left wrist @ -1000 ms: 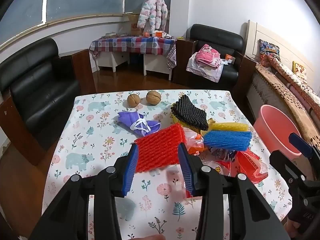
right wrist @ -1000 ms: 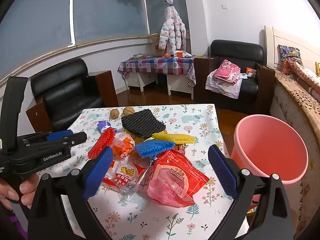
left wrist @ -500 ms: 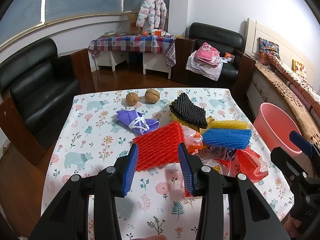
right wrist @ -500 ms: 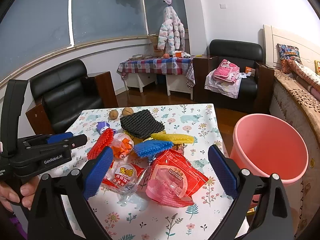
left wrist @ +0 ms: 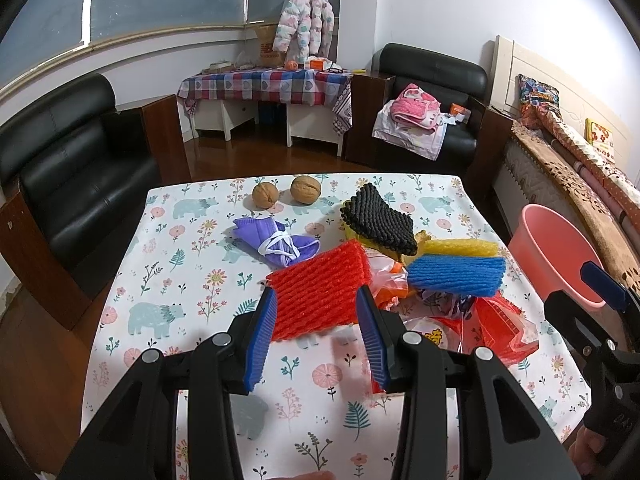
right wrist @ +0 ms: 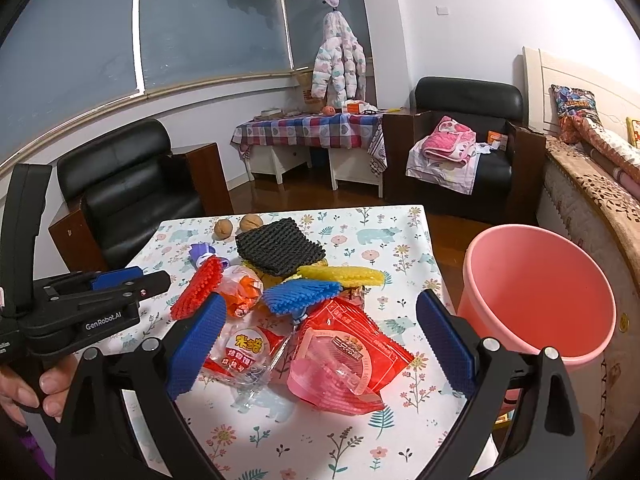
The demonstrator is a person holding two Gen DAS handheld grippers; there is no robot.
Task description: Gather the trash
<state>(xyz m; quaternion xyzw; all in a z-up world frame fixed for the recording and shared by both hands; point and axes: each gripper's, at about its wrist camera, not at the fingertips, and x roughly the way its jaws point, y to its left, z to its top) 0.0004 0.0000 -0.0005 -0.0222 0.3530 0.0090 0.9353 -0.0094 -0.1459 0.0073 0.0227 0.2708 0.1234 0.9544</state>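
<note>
Red foam netting (left wrist: 318, 290) lies straight ahead of the left gripper (left wrist: 316, 338), whose fingers (left wrist: 262, 338) stand apart and empty, lined up on either side of the sheet's near edge as if to take it first; whether they touch it cannot be told. The right gripper (right wrist: 316, 344) hangs over the near end of the pile with its fingers spread wide and holding nothing, framing a red snack wrapper with a pink tray (right wrist: 344, 360) and a clear wrapper (right wrist: 246, 350) beside it. That split looks deliberate: each gripper faces the trash nearest to it.

The rest of the trash is heaped in the middle of the table (left wrist: 192, 296): blue netting (left wrist: 456, 274), yellow netting (left wrist: 460, 247), a black netting piece (left wrist: 378, 220) on top of the yellow, and a purple bundle tied with white string (left wrist: 276, 242). Two walnuts (left wrist: 284, 194) sit apart at the far edge. A pink bucket (right wrist: 536, 292) stands just off the table's right side, mouth open, probably the place for everything collected, so the right gripper has the shorter carry.

The table wears a white cloth printed with bears and flowers. Around it are black leather armchairs (left wrist: 68, 164), a checked side table (left wrist: 264, 82) and a bed along the right wall.
</note>
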